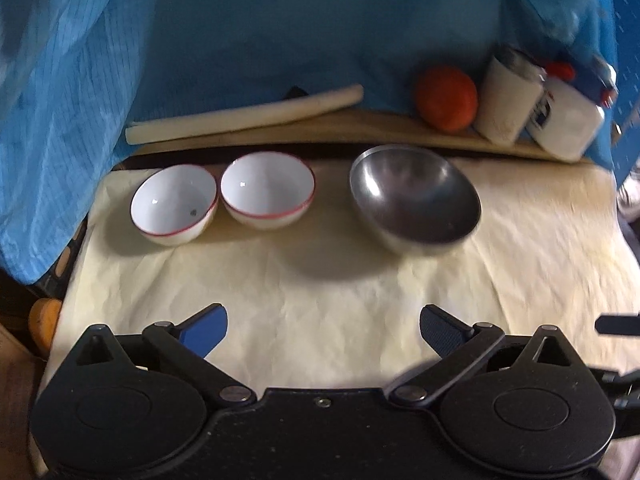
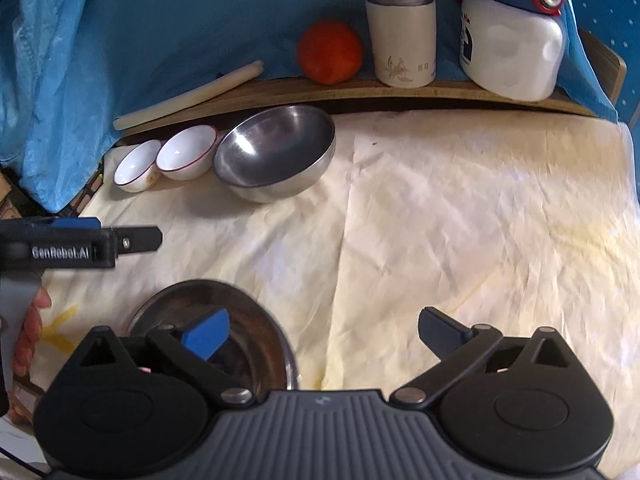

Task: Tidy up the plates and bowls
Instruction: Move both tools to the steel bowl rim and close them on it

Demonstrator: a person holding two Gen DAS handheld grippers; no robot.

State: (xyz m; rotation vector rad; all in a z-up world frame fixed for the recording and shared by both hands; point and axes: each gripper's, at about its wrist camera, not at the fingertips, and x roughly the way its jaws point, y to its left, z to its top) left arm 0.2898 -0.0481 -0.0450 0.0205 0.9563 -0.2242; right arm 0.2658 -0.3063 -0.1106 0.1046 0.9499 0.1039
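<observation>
White ceramic bowls (image 1: 174, 210) (image 1: 267, 195) at the worktop's (image 1: 360, 320) far left look brittle and glossy: grip the rim. Right of them, the steel bowl (image 1: 416, 196) looks light, stiff, slippery. Left hand-held gripper (image 1: 323, 326) and right hand-held gripper (image 2: 323, 330) stand apart, empty.

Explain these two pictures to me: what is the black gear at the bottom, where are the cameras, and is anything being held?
There is no robot. A person carries a hand-held gripper in each hand, each with a camera looking along its fingers. One picture is from the left hand-held gripper, the other from the right hand-held gripper; the right view also catches the left one from the side, with the person's hand. Both stand open and hold nothing. On the cream cloth sit two white bowls, a steel bowl and a steel plate nearer the person. Behind are an orange, a cup, a jug and a paper roll.
</observation>
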